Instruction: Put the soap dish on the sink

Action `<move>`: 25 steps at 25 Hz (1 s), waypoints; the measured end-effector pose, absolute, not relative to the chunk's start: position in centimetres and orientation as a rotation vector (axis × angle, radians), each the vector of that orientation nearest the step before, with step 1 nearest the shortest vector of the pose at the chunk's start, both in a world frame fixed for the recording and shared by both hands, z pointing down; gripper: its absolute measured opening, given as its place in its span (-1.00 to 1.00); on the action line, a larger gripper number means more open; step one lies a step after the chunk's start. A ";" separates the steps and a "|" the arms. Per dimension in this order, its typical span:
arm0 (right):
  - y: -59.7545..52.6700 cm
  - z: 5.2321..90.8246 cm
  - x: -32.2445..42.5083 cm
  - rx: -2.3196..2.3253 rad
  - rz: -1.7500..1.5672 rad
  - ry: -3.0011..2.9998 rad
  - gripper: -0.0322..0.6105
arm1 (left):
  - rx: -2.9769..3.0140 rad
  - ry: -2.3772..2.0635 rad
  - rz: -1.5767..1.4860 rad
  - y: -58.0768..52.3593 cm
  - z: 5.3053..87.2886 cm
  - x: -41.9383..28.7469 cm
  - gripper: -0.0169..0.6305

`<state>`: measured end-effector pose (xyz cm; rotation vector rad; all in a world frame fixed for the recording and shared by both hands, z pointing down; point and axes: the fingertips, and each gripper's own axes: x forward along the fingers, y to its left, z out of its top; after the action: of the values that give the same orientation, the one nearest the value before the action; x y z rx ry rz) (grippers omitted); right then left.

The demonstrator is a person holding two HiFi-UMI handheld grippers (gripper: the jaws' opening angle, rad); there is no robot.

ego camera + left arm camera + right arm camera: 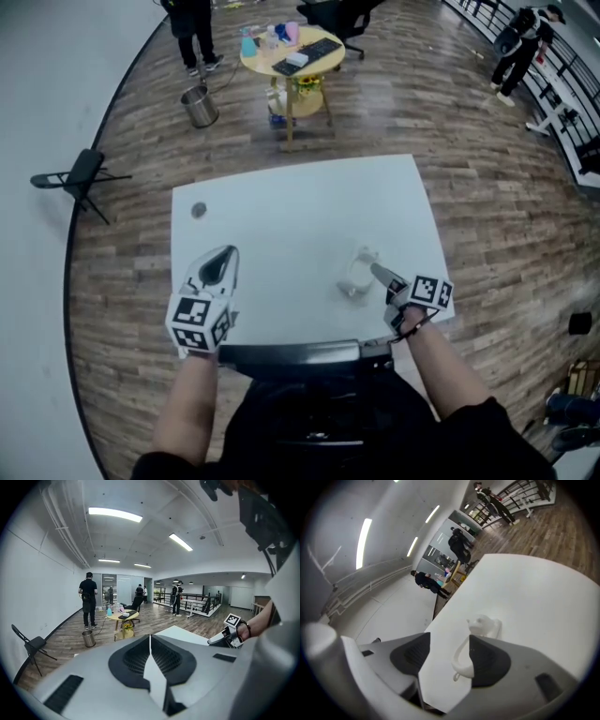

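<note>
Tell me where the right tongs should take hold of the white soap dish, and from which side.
Probably the thin curved rim at the near end of the soap dish, approached from the person's side. That rim stands up and faces the right tongs, whose open jaws have it between them. The lumpy far end looks harder to pinch.

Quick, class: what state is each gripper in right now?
Left gripper: closed, nothing held.
Right gripper: open; the soap dish sits between its jaws, not clamped.
</note>
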<state>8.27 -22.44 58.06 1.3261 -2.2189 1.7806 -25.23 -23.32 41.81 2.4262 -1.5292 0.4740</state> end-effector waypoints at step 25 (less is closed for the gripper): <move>-23.8 41.1 7.0 1.397 0.454 -2.742 -0.35 | 2.469 -1.525 0.459 -23.5 40.2 -22.7 -0.91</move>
<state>6.97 -23.84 41.11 1.3971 -2.7423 0.4537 -22.72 -23.48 40.23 2.4687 -1.5254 0.4586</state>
